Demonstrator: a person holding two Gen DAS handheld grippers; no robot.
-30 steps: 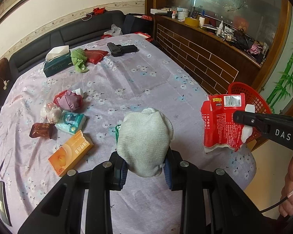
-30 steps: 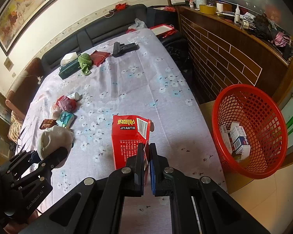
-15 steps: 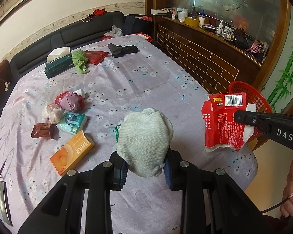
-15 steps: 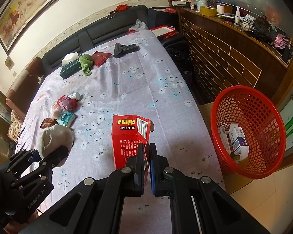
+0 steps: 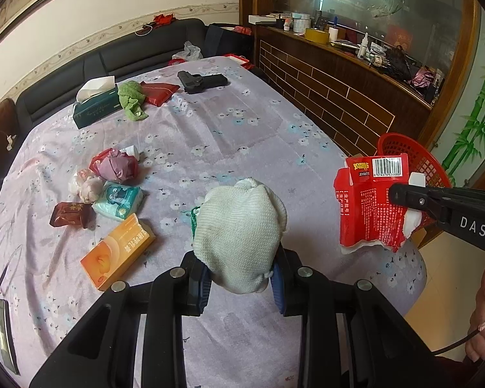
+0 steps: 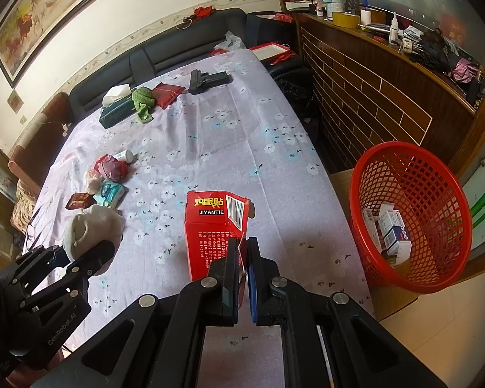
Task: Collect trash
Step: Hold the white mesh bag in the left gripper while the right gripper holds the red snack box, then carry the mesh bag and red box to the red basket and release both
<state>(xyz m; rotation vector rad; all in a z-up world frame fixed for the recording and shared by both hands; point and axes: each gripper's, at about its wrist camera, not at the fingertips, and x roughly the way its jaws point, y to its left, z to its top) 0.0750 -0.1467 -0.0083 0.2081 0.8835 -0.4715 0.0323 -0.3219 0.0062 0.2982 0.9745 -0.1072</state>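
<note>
Floral table (image 6: 229, 148), right gripper (image 6: 241, 260) pinching upright red box (image 6: 215, 226), left gripper (image 5: 239, 278) clasping knit bundle (image 5: 242, 229)

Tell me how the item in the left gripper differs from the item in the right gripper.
The left gripper clamps a pale knitted cloth bundle, soft and rounded; the right gripper pinches a red carton, flat-sided and printed with a barcode. The bundle bulges wide between the left fingers, while the carton's torn wall sits in a narrow gap. The bundle is plain and unmarked; the carton carries text. Both are held above the table, neither yet in the red basket.
</note>
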